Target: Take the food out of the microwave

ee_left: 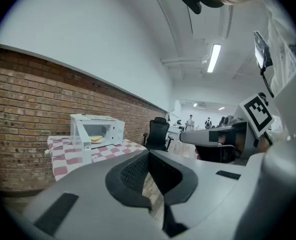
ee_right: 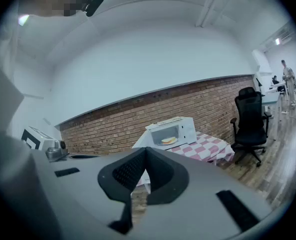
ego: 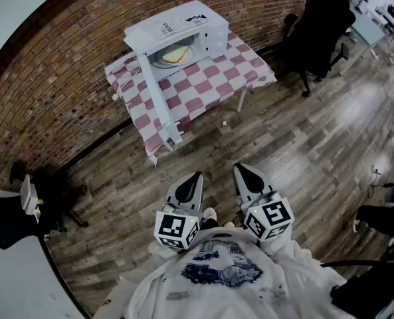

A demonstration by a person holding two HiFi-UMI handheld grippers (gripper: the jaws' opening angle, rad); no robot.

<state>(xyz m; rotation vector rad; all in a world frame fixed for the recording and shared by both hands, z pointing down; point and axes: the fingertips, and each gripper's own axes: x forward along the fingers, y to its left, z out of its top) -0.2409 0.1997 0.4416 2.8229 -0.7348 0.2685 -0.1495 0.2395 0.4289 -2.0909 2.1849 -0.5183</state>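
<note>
A white microwave (ego: 183, 28) stands on a table with a pink-and-white checked cloth (ego: 210, 85), far ahead of me. Its door (ego: 158, 102) hangs open toward me. Inside, a yellow sandwich (ego: 175, 54) lies on a plate. Both gripper views show the sandwich (ee_left: 96, 139) (ee_right: 168, 140) small and distant. My left gripper (ego: 197, 176) and right gripper (ego: 239, 168) are held side by side close to my body, pointing toward the table. Each has its jaws together with nothing between them (ee_left: 148, 154) (ee_right: 145, 149).
A brick wall (ego: 57, 78) runs behind the table. A black office chair (ego: 319, 28) stands right of it. A dark stand (ego: 47, 191) sits by the wall at left. Wooden floor (ego: 203, 151) lies between me and the table. People stand far off in the room (ee_left: 190, 120).
</note>
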